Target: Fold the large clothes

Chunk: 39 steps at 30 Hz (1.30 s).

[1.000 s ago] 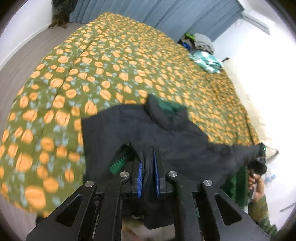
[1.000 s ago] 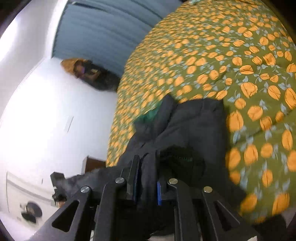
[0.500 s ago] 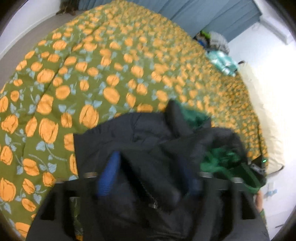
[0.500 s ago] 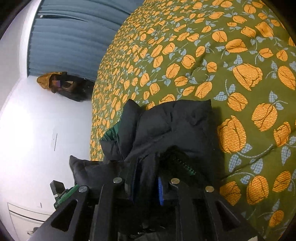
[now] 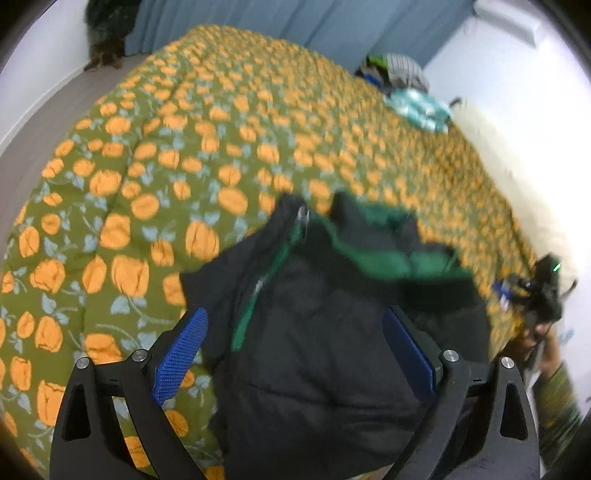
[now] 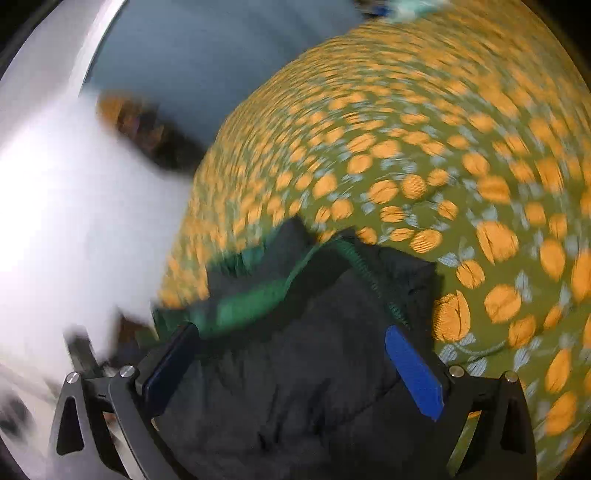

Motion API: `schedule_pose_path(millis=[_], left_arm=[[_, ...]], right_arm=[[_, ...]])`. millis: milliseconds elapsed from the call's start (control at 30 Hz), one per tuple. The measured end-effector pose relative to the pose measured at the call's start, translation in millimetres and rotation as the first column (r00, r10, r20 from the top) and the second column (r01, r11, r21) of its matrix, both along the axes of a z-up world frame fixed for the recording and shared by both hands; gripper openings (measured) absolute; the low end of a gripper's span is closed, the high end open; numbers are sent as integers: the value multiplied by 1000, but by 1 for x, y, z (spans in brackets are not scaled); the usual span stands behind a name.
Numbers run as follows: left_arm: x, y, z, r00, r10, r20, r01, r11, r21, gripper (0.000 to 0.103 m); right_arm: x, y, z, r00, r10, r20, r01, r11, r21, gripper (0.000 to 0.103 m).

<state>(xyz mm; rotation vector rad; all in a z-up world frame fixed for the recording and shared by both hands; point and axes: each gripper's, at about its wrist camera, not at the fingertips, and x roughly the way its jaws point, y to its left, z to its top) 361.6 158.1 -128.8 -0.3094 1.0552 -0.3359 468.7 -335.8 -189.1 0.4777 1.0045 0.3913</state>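
Bed cover point(image 5: 229, 155): olive green, printed with orange pumpkins and pale blue leaves.
Curtain point(image 5: 332, 26): blue-grey, hanging behind the bed.
Far corner: pile of clothes point(image 5: 402, 70), a teal cloth point(image 5: 419, 107) just beside it.
Floor point(image 5: 40, 122): grey.

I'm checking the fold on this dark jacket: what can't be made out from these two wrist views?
- Jacket near hem: cut off by the bottom edge, both views.
- Sleeves: lost in bunched cloth.
- Right view: motion blur smears the bedspread.
- Left tongs and right tongs: spread wide over the jacket; whether the pads touch it is unclear.
- Clothes pile: too small.
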Motion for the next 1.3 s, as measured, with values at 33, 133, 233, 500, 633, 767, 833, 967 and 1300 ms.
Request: schedule_pose_path(millis=[33,133,233,500,633,767,833,967,1300], left_arm=[[3,-4,-6,1000,-3,-6,3,1000,19,96],[21,-26,-26,1000,2,-12,0,992,123,95],[37,-48,-44,999,-7,-50,16,980,200,60],[22,-60,22,979,50,197,-97,967,236,12],[35,-63,25,953,109,283,-175,960,218,13],[58,-62,-31,966,142,214,-202,935,291,15],[63,-47,-56,969,187,161,-225,939,262,27],[59,-32,-79,963,225,146,-249,952,175,33],[59,-29,-100,961,239,137,-253,962,99,45]], right_arm=[[-1,19,0,998,50,26,-48,995,-93,103],[11,53,-18,997,55,49,-40,962,-272,103],[28,76,-46,999,54,7,-47,927,-372,92],[16,62,9,973,-60,224,169,846,-505,10],[32,53,31,950,-104,296,242,844,-479,10],[56,59,-14,968,-116,221,216,833,-510,10],[64,51,-59,982,-134,135,186,824,-535,10],[64,41,-96,980,-166,108,198,859,-473,10],[60,33,-122,972,-184,149,226,905,-361,11]])
